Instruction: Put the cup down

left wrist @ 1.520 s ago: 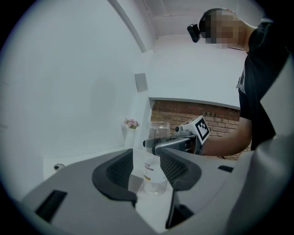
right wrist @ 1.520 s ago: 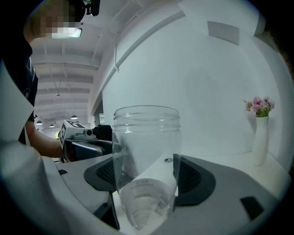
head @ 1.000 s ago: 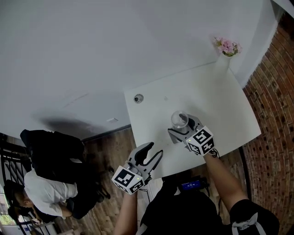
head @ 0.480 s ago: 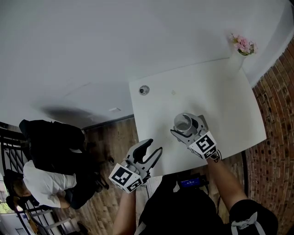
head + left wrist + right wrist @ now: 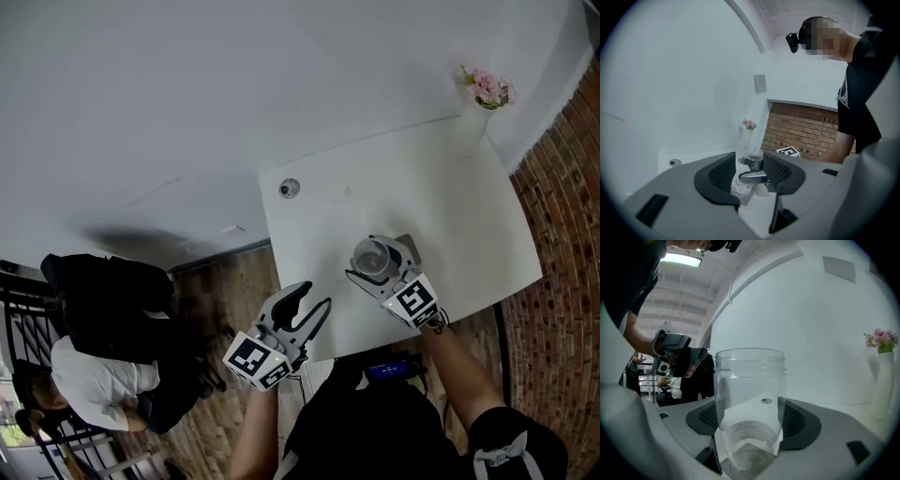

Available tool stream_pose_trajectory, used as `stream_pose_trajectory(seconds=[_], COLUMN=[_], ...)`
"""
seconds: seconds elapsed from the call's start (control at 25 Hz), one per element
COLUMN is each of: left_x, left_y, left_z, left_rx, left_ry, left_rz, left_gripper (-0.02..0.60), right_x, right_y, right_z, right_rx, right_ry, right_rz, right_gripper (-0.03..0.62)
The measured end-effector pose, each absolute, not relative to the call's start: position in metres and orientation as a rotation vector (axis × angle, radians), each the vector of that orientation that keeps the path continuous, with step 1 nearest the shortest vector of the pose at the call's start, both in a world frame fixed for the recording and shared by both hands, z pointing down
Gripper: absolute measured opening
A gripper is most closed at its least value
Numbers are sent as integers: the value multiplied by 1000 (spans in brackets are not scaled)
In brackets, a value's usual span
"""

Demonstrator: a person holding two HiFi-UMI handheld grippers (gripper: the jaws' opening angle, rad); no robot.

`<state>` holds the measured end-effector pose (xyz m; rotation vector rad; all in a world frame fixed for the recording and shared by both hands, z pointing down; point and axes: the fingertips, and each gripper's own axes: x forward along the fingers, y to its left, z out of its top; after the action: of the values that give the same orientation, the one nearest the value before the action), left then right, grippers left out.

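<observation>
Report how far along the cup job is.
Done: the cup is over the white table. In hand: the right gripper clamps it upright. Left to do: set it on the table and open the jaws. The left gripper hangs open and empty.

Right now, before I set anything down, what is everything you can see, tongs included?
table: one, white, middle of the head view, against the wall.
cup: one, clear, upright, over the table's near part, between the right tongs' jaws.
vase: one, white, at the table's far right corner.
pink flowers: one small bunch, in the vase.
round fitting: one, metallic, on the table near its far left corner.
seated person: one, white top, left of the table, low in the head view.
brick wall: one, red-brown, right of the table.
left tongs: one, grey, jaws apart and empty, off the table's near left edge.
right tongs: one, grey, closed on the cup.
</observation>
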<state>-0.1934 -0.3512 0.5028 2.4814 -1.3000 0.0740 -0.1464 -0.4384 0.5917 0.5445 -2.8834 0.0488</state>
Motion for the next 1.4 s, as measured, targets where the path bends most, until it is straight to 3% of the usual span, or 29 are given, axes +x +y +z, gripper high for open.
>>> stream_pose_trajectory(seconds=[0.12,0.24,1.0,1.2,1.4], left_x=[-192,-189,-187,-181,-175], left_y=[-351,-349,-329,-328,-331], left_z=[501,500,503,505,502], left_rx=[2490,2500,2544,2558,2567], left_ry=[-1297,-1290,-1257,-1272,-1279], left_rz=[73,71,54,66,38], left_gripper=[190,190,190,189,189], right_x=[-147,-144,-78,-70,-66], right_y=[-436,-435,-411,-393,-377], right_z=[587,580,526,514,507], right_rx=[514,507,680,691,695], right_ry=[-2886,-2902,-2871,-2861,-2862], right_rz=[60,99,317,319,317], right_gripper=[364,456,460,446,321])
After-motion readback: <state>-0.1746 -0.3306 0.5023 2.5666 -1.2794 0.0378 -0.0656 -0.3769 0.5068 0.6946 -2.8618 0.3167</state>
